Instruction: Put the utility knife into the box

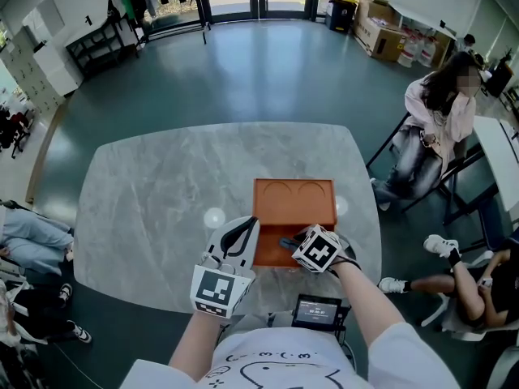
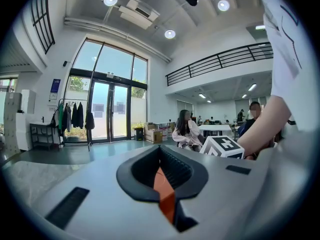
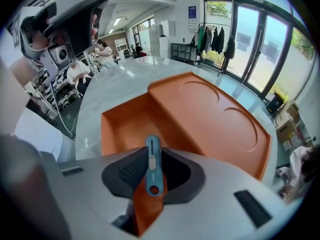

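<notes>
An orange box [image 1: 293,194] lies on the marble table [image 1: 162,201]; its raised part has two round recesses and its near compartment [image 3: 125,130] is open. The blue utility knife [image 3: 152,165] stands between the jaws of my right gripper [image 3: 152,156], which is shut on it, with its tip pointing out over the open compartment. In the head view the right gripper [image 1: 297,245] hangs over the box's near edge and the knife [image 1: 286,242] shows as a dark sliver there. My left gripper [image 1: 241,232] is shut and holds nothing, just left of the box; its own view faces the room [image 2: 161,169].
A small device with a lit screen [image 1: 317,310] sits at the table's near edge below the right gripper. People sit on chairs to the right of the table [image 1: 442,112] and at the far left [image 1: 24,233]. Cardboard boxes [image 1: 381,31] stand at the back.
</notes>
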